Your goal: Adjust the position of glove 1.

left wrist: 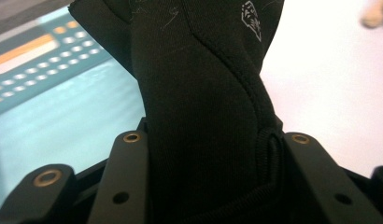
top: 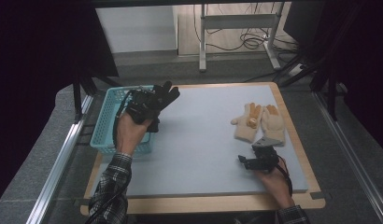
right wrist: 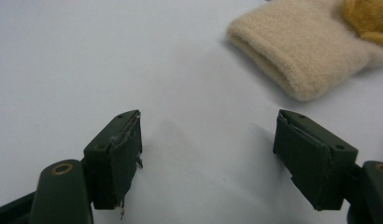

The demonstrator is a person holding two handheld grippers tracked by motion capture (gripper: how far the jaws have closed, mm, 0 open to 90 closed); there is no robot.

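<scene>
A black glove (top: pixel 168 93) hangs from my left gripper (top: pixel 156 101), which is raised over the right edge of the teal basket (top: pixel 105 123). In the left gripper view both jaws press on the black glove (left wrist: pixel 203 93), and a small white logo shows near its top. A pair of cream knitted gloves (top: pixel 259 123) with orange patches lies flat at the table's right. My right gripper (top: pixel 256 155) rests just in front of them. Its jaws (right wrist: pixel 208 140) stand wide apart over bare table, with the cuff of one cream glove (right wrist: pixel 297 51) ahead to the right.
The grey mat (top: pixel 203 140) covers a wooden table top (top: pixel 203 203). The basket's perforated wall (left wrist: pixel 49 51) shows behind the black glove. A metal rail (top: pixel 63 158) runs along the left side, and desk legs with cables (top: pixel 245 37) stand beyond the far edge.
</scene>
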